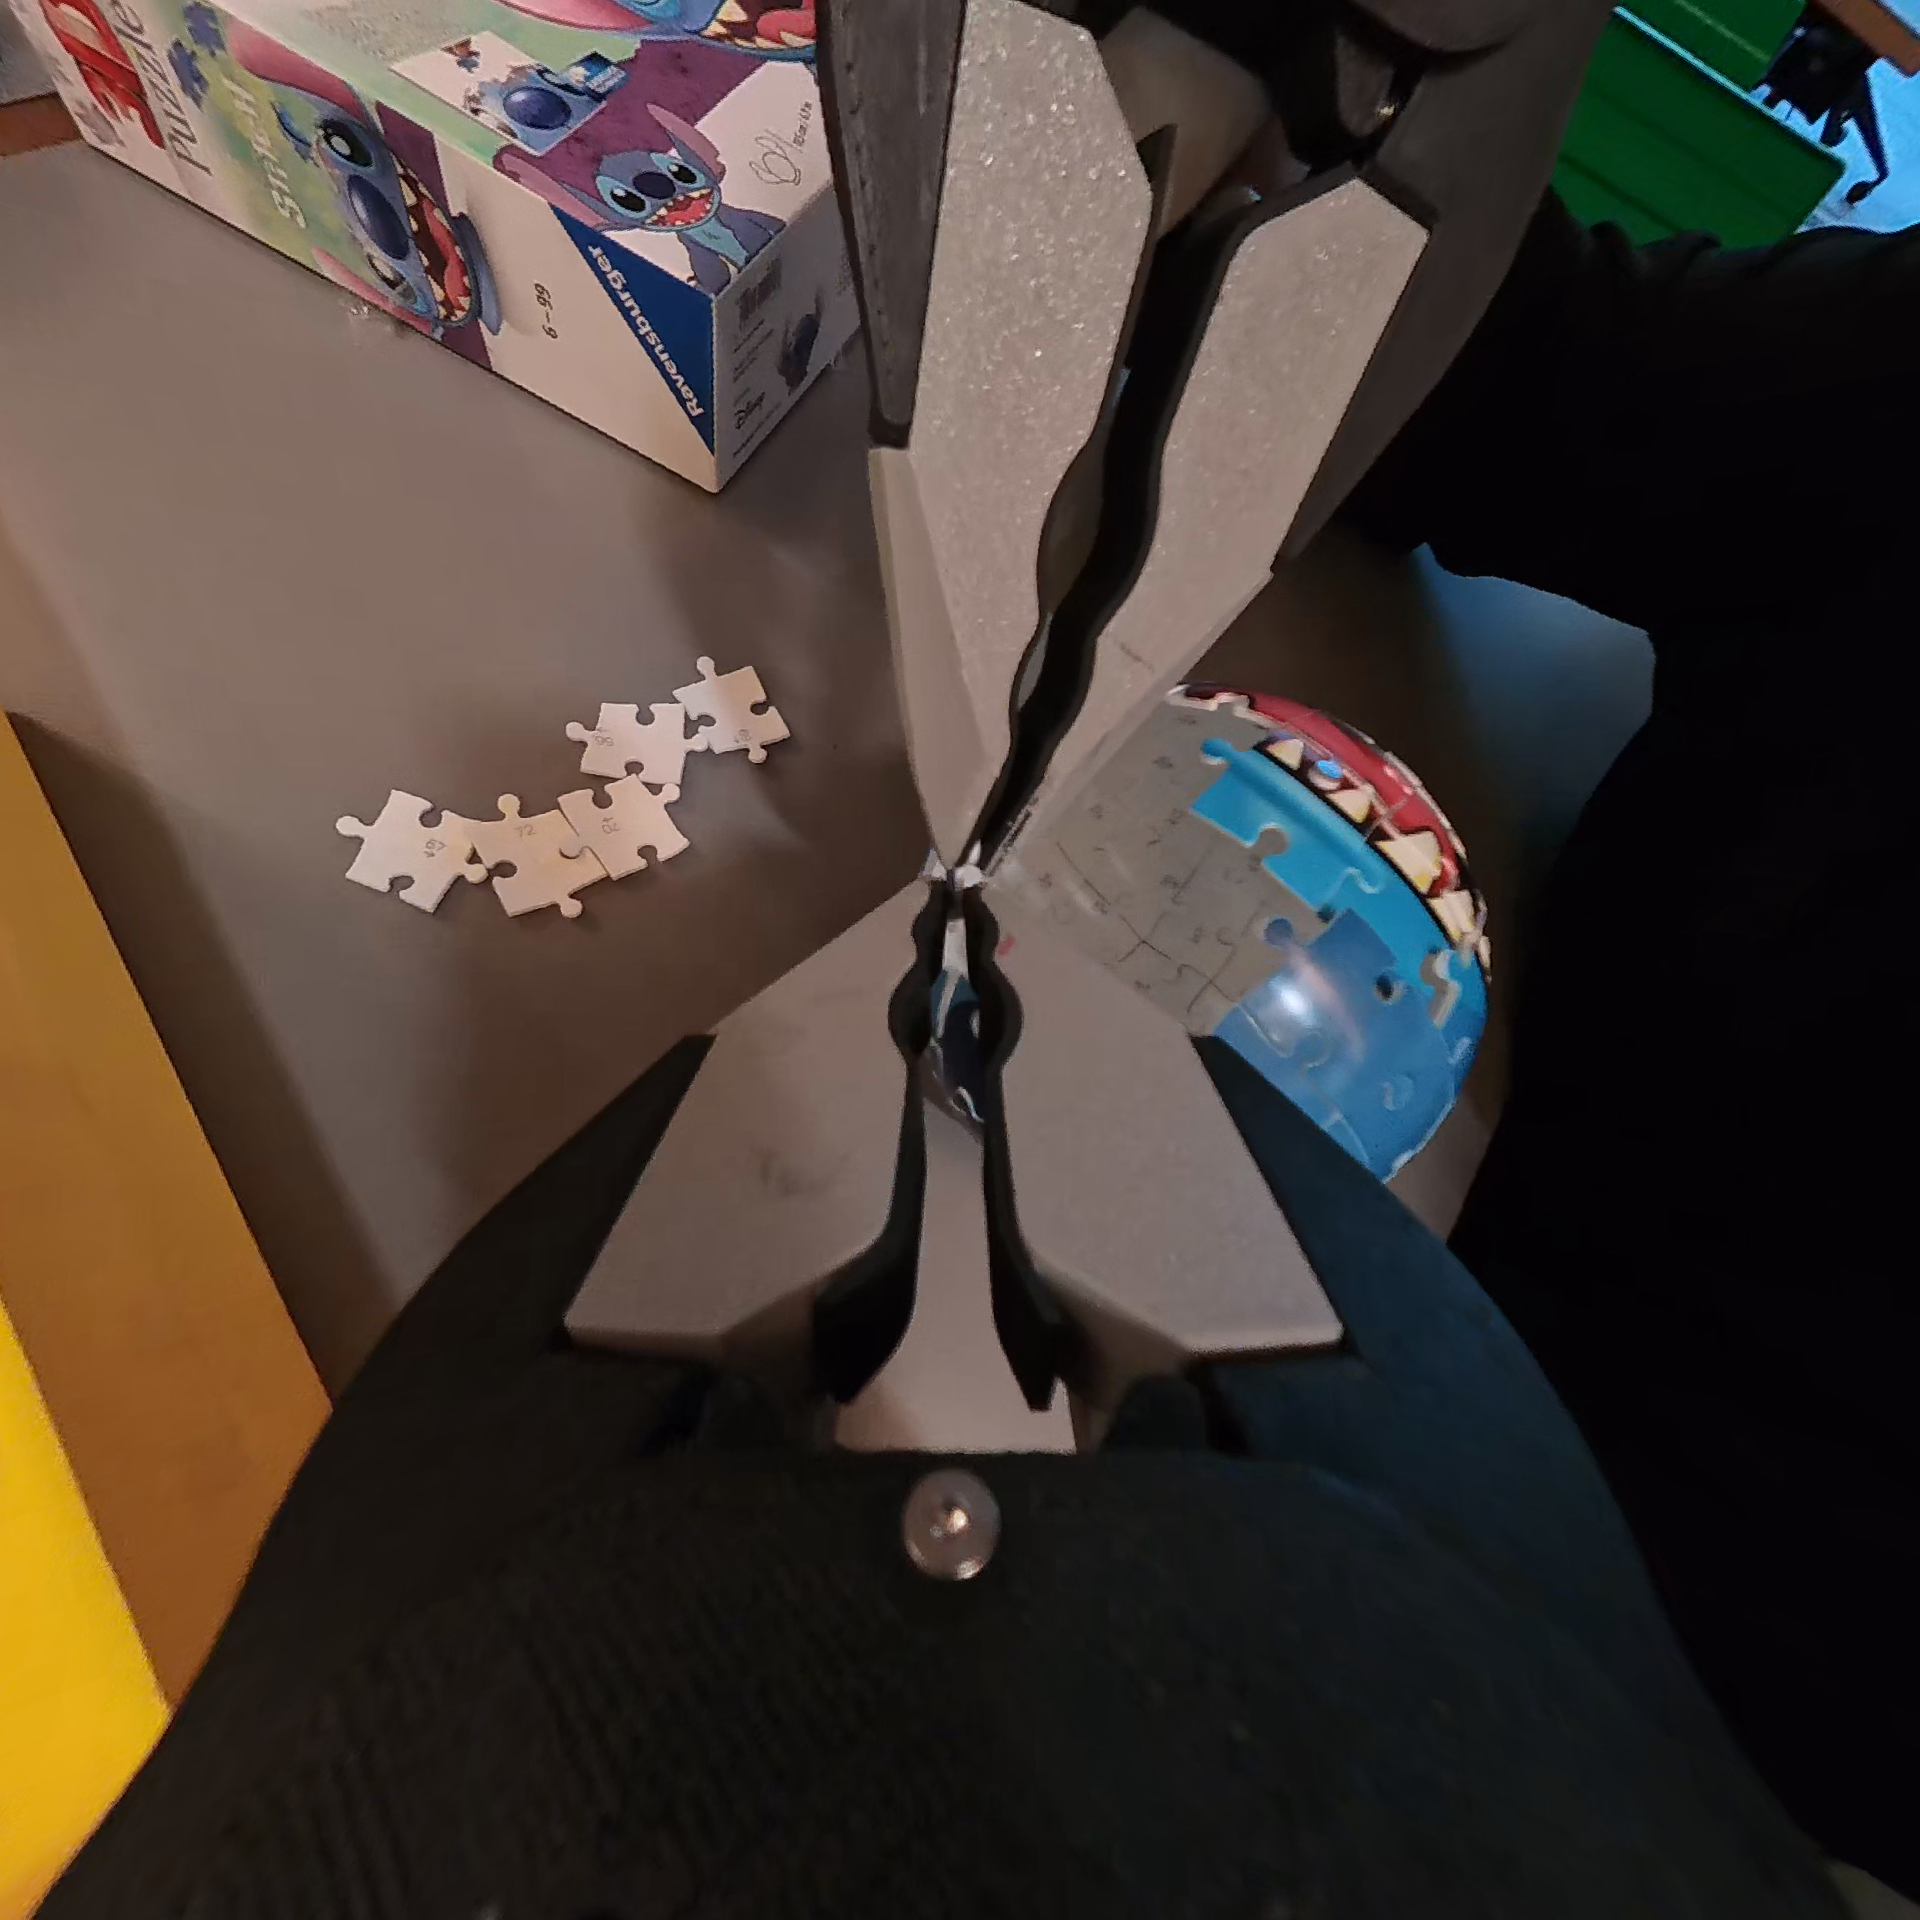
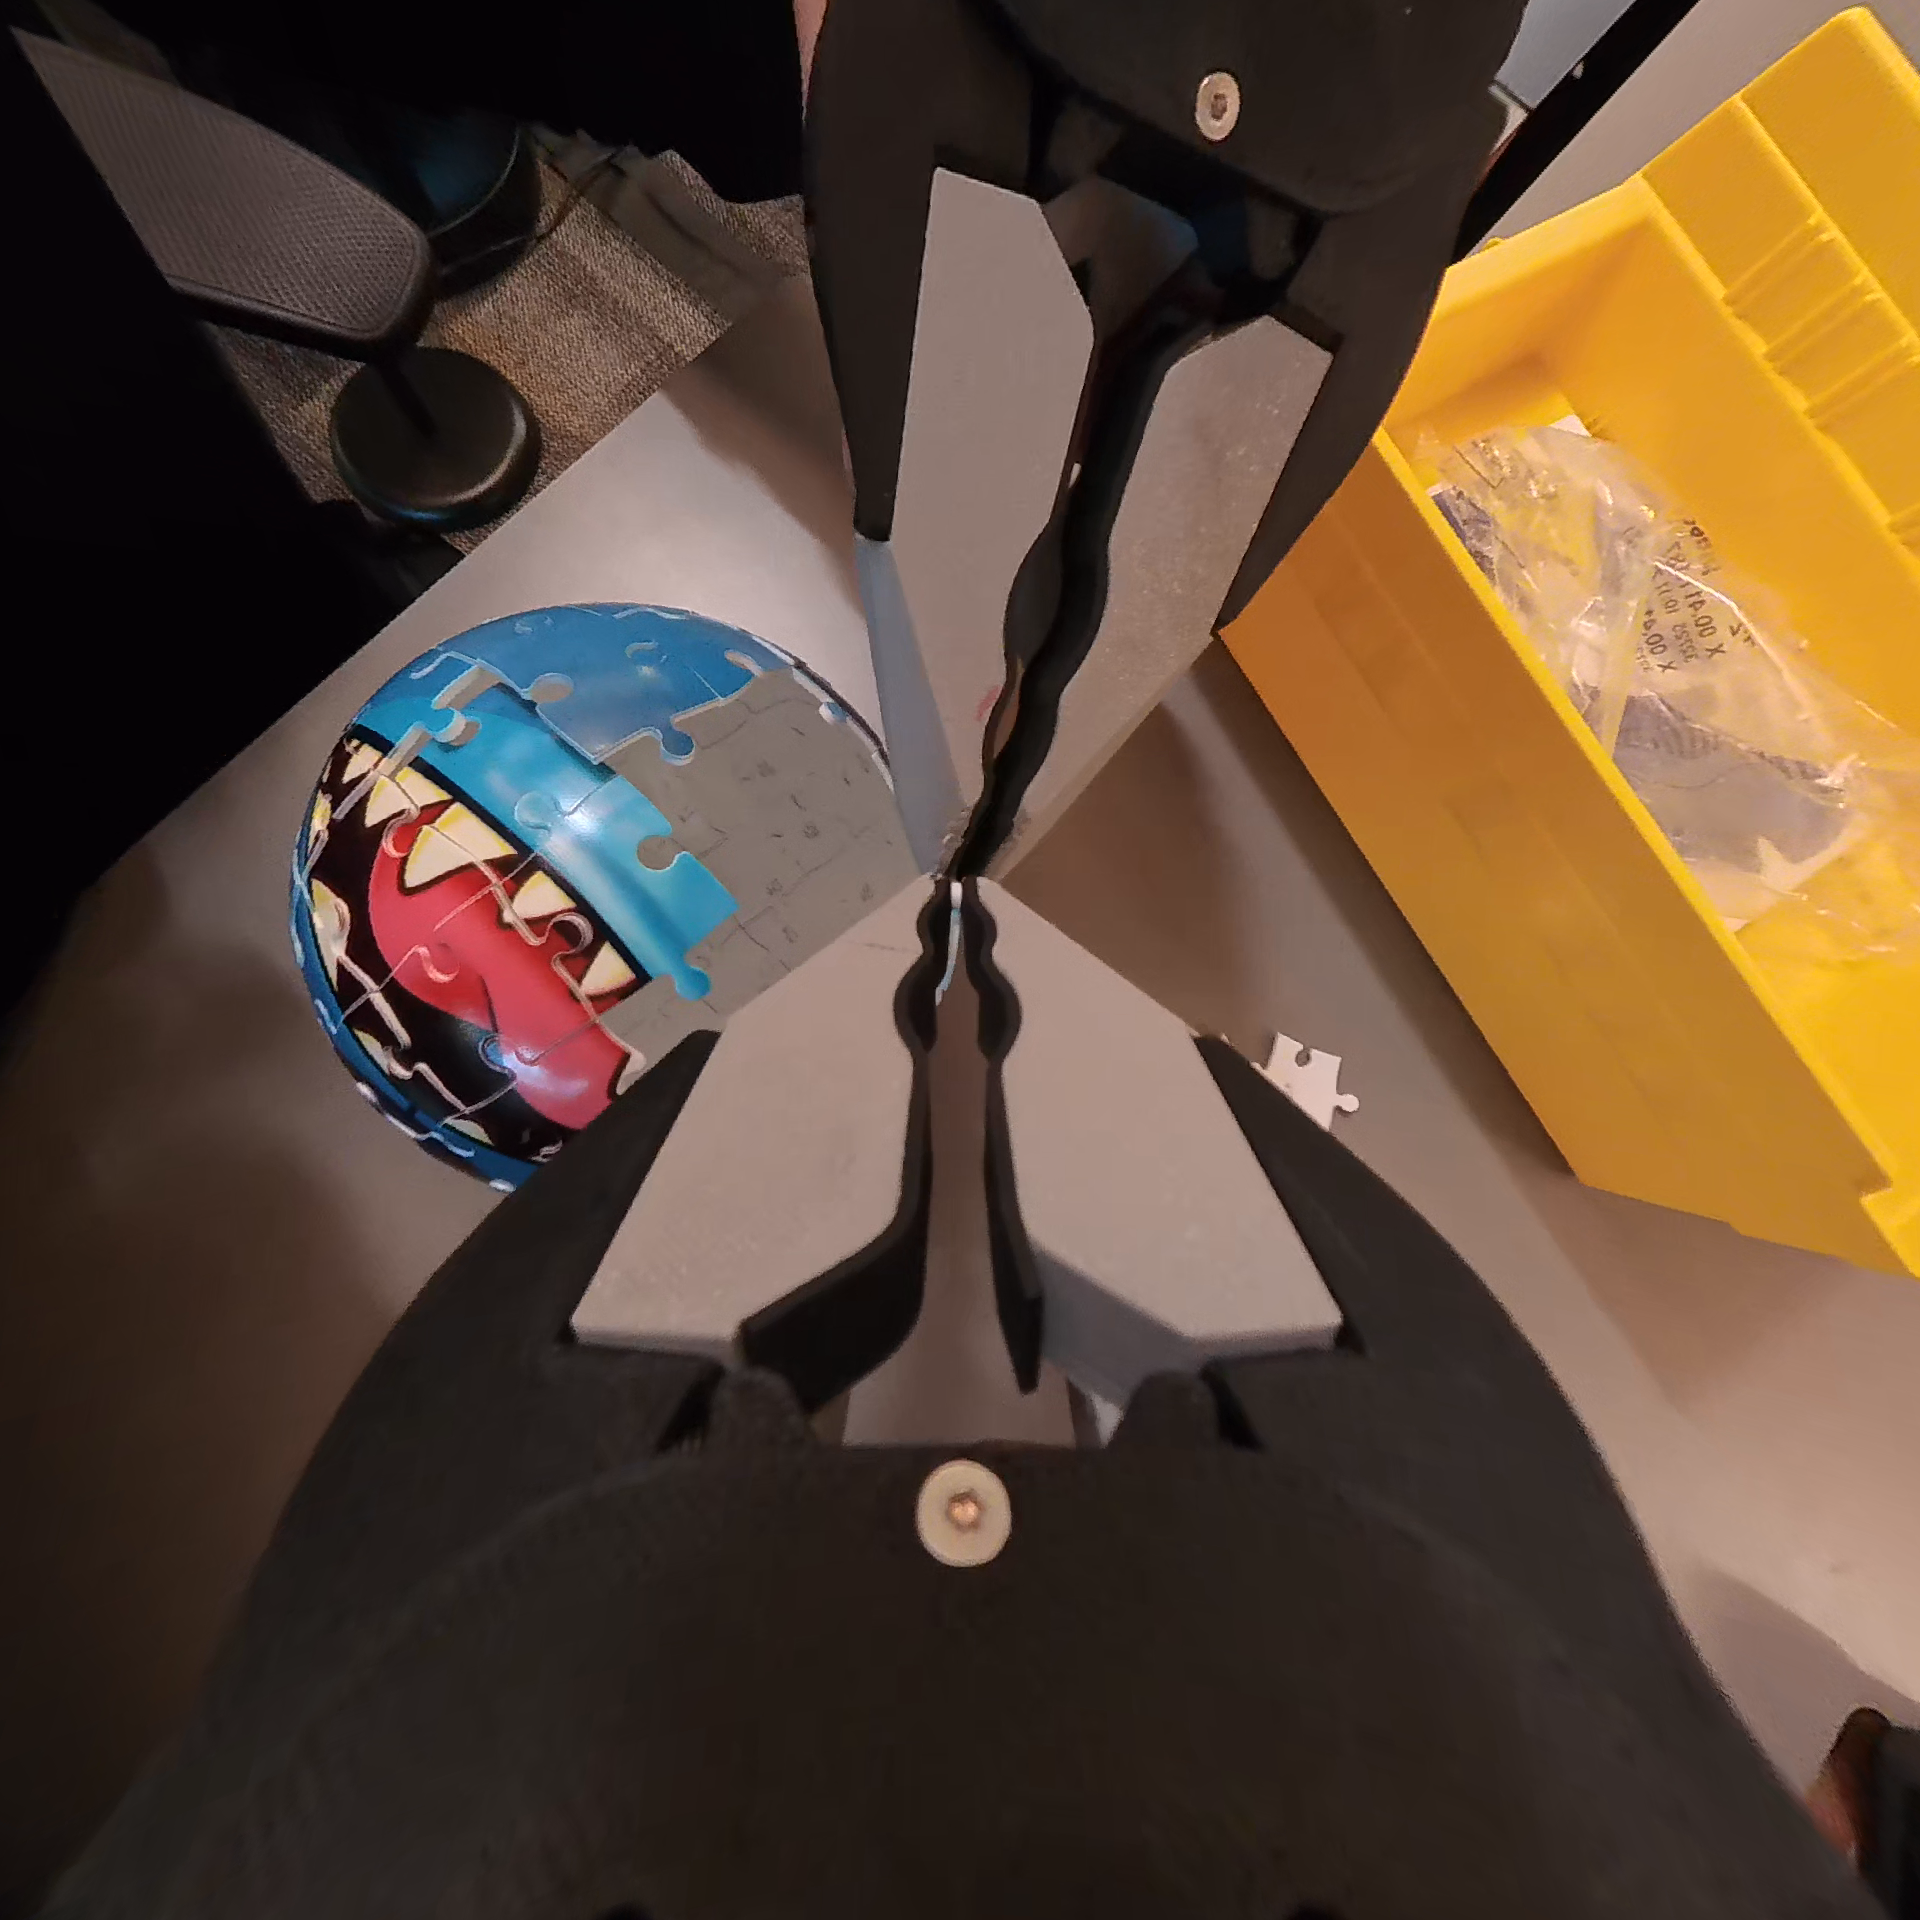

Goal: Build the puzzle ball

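The puzzle ball (image 1: 1351, 935) is partly built, blue with a red toothed mouth and a bare grey numbered patch, and rests on the grey table (image 1: 312, 540). It also shows in the right wrist view (image 2: 499, 883). My left gripper (image 1: 951, 904) and right gripper (image 2: 956, 899) meet tip to tip above the table, beside the ball. A thin white-and-blue puzzle piece (image 2: 951, 940) sits edge-on where the tips meet, and both grippers are shut on it. In each view the other gripper reaches in from the top: right (image 1: 987, 842), left (image 2: 977, 831). Several loose pieces (image 1: 520, 842) lie face down to the left.
The puzzle box (image 1: 468, 208) lies at the far left of the table. A yellow bin (image 2: 1507, 883) holding a clear plastic bag (image 2: 1662, 675) stands right of the grippers, with one loose piece (image 2: 1304, 1075) beside it. A chair base (image 2: 436, 436) stands past the table edge. The tips of both grippers are at nearly the same place.
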### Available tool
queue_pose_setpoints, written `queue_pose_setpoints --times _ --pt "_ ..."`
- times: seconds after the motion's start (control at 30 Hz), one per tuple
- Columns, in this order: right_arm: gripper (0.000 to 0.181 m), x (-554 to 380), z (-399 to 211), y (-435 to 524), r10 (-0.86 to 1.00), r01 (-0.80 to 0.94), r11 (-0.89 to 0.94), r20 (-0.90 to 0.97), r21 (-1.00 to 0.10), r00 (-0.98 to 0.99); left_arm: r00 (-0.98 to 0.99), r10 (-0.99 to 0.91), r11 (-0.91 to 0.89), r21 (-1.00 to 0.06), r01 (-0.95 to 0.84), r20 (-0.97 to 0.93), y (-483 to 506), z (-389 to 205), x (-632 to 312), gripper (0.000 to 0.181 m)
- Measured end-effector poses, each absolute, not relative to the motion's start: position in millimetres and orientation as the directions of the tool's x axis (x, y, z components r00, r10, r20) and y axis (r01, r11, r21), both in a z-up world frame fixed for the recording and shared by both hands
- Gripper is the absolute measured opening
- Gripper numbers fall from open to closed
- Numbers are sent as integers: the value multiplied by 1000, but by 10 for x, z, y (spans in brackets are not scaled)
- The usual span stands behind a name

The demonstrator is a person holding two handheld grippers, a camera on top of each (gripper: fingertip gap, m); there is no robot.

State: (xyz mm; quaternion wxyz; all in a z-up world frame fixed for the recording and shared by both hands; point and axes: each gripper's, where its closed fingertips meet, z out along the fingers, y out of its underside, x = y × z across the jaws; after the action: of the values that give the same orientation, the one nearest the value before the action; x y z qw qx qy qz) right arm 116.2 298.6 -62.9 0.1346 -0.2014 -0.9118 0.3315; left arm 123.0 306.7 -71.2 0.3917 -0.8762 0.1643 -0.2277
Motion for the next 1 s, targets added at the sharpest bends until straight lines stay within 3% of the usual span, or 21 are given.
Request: queue_pose_setpoints --times 0.6,0.7,1.0 --pt "0 1091 -551 2975 500 343 587 -5 -733 -866 854 -460 -615 -781 -109 243 3054 -671 1183 0" --pt "8 1146 -447 3038 525 385 543 -56 -746 -849 873 -446 -599 -790 -127 198 3041 -648 1197 0" --pt "18 1209 -644 3115 577 563 506 -229 -653 -784 911 -411 -655 -704 -276 25 3057 -661 1225 0"
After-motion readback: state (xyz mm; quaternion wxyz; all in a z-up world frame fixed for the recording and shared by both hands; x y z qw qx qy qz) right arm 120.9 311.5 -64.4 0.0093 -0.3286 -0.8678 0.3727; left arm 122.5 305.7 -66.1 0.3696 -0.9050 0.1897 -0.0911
